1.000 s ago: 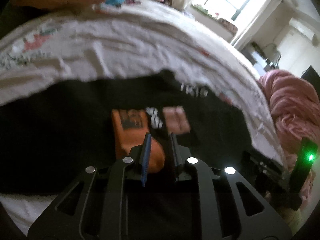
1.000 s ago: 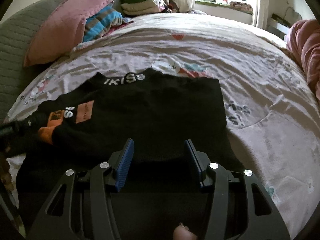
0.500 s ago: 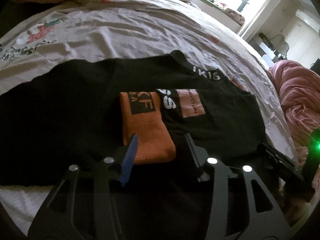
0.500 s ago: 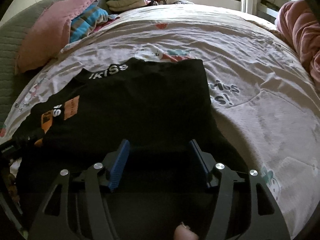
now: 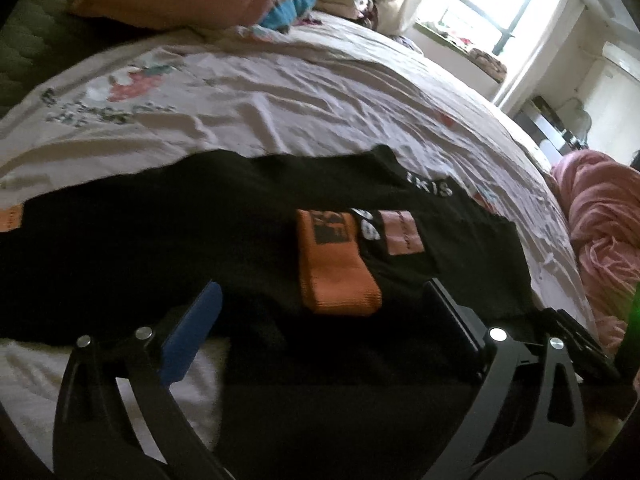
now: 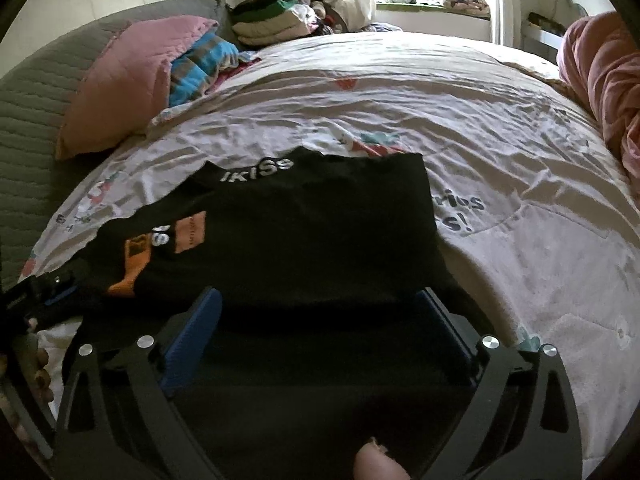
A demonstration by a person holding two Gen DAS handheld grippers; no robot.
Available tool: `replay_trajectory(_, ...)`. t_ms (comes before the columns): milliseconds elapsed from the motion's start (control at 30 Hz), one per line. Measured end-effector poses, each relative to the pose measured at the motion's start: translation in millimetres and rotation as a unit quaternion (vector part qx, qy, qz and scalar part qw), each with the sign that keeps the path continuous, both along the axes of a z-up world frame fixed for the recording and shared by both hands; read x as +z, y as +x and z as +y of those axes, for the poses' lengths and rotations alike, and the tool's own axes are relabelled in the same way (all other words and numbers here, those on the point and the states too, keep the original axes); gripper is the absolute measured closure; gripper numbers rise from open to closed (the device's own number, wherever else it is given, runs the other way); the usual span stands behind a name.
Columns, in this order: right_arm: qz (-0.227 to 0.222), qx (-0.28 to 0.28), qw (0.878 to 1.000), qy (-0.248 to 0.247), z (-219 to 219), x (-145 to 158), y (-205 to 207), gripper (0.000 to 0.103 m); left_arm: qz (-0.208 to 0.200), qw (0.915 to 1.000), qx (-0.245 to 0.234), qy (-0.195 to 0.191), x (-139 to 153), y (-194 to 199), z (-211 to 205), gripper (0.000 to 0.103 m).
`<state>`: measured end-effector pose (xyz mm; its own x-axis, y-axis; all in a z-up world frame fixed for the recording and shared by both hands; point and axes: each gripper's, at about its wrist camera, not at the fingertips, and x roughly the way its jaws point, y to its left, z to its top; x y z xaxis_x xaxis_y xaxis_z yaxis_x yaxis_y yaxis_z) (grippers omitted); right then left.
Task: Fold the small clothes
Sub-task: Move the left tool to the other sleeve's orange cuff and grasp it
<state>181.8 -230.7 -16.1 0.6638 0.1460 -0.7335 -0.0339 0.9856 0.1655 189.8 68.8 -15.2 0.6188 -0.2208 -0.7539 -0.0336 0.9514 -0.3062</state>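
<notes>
The right gripper hangs over the near edge of a black top lying flat on the bed; its jaws have just been opening and now stand wide, with dark cloth under them but nothing pinched. The top's collar with white lettering points away, and an orange cuff is folded across its left side, right by the left gripper poking in at the frame's edge. Further back there's a pink pillow, a striped blue cloth, a clothes pile and a pink blanket on the right.
</notes>
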Motion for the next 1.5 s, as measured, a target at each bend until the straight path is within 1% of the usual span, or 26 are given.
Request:
replay_trajectory(333,-0.017,0.026,1.0,0.005,24.7,14.6,-9.9,0.005,-0.02,0.9987,0.042,0.02,11.7,-16.2,25.7,0.01)
replay_trajectory(467,-0.024,0.043,0.999,0.003,39.8,21.4,-13.1,0.005,-0.023,0.9978,0.061,0.014,12.2,-20.4,38.0,0.01)
replay_trajectory(667,-0.038,0.079,0.996,0.001,68.3,32.1,-16.6,0.005,-0.026,0.9957,0.088,0.013,13.0,-30.5,57.2,0.01)
replay_trajectory(867,-0.045,0.123,0.991,-0.001,103.1,34.7,-21.9,0.005,-0.024,0.9923,0.12,0.019,10.7,-41.2,78.3,0.01)
replay_trajectory(1167,-0.051,0.182,0.982,-0.002,147.2,39.3,-27.3,0.005,-0.02,0.9839,0.174,0.035,9.2,-58.1,110.4,0.01)
replay_trajectory(1500,-0.056,0.234,0.971,-0.009,189.1,45.4,-29.8,0.005,-0.016,0.9684,0.246,0.039,7.7,-73.6,152.6,0.01)
